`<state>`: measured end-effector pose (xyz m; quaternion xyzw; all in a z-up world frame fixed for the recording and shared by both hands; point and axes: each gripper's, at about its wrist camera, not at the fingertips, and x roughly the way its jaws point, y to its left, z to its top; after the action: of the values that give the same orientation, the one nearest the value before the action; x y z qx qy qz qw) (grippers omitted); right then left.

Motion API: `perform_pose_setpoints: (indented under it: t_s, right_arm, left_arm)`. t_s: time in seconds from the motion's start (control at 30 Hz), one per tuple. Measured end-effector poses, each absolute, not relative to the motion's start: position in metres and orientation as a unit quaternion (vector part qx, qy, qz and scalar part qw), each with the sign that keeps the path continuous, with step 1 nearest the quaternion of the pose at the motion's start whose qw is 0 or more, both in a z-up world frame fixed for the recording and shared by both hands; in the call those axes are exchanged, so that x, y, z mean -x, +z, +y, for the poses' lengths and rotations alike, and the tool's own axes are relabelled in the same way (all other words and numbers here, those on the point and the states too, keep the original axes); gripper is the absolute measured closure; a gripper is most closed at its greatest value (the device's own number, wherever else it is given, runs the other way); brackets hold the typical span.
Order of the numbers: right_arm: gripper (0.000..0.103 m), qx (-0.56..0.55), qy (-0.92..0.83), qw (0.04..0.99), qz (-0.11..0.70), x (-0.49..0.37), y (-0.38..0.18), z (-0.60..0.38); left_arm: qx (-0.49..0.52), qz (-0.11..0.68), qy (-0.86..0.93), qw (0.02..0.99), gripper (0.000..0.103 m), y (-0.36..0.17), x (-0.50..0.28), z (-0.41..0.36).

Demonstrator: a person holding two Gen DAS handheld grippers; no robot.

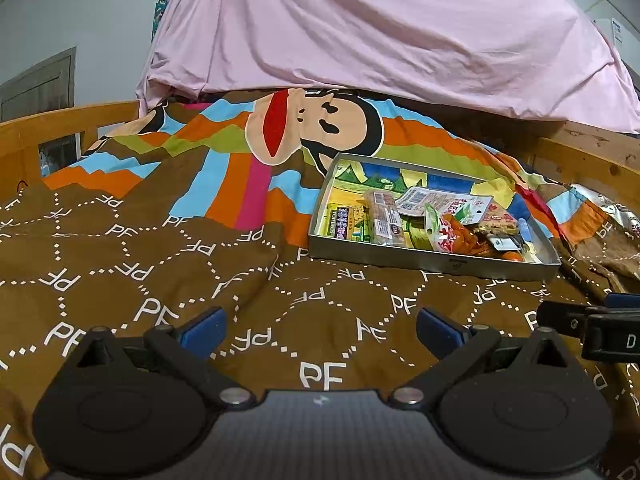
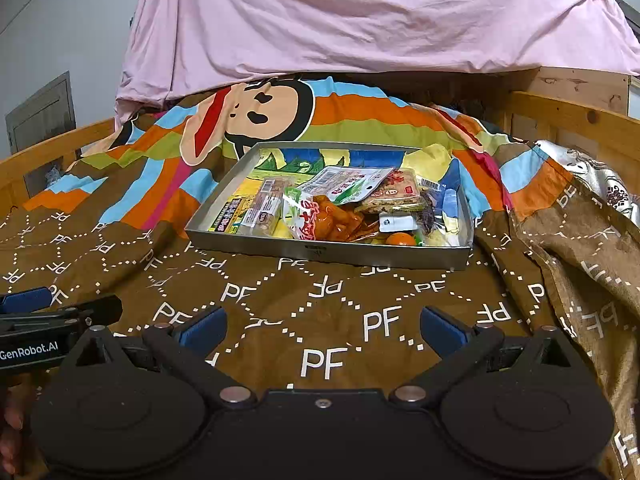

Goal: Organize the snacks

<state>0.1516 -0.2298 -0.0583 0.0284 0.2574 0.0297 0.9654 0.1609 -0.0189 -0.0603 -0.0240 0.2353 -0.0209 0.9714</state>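
A shallow metal tin (image 1: 436, 259) (image 2: 332, 251) lies on the brown patterned blanket, holding several snack packets: an orange-red pouch (image 1: 456, 232) (image 2: 328, 222), a long wrapped bar (image 1: 385, 218) (image 2: 264, 210), a white-green packet (image 2: 348, 184) and a small orange sweet (image 2: 401, 239). My left gripper (image 1: 320, 330) is open and empty, low over the blanket, in front and to the left of the tin. My right gripper (image 2: 323, 330) is open and empty, in front of the tin. Each gripper shows at the edge of the other's view.
A pink sheet (image 1: 380, 28) hangs behind the tin. Wooden bed rails (image 1: 60, 124) (image 2: 568, 116) run along both sides. A silver foil bag (image 1: 616, 210) (image 2: 592, 176) lies to the right of the tin, on a bunched blanket fold (image 2: 560, 240).
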Motion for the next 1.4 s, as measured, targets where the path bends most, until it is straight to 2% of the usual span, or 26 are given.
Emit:
perform_pose_setpoints:
  t_s: [1.4]
  right_arm:
    - [0.001,-0.028,0.025,0.965,0.258,-0.1519,-0.0572,-0.2304]
  left_arm:
    - [0.006,0.219,-0.006,0.976,0.000,-0.0554,-0.1547,-0.0249]
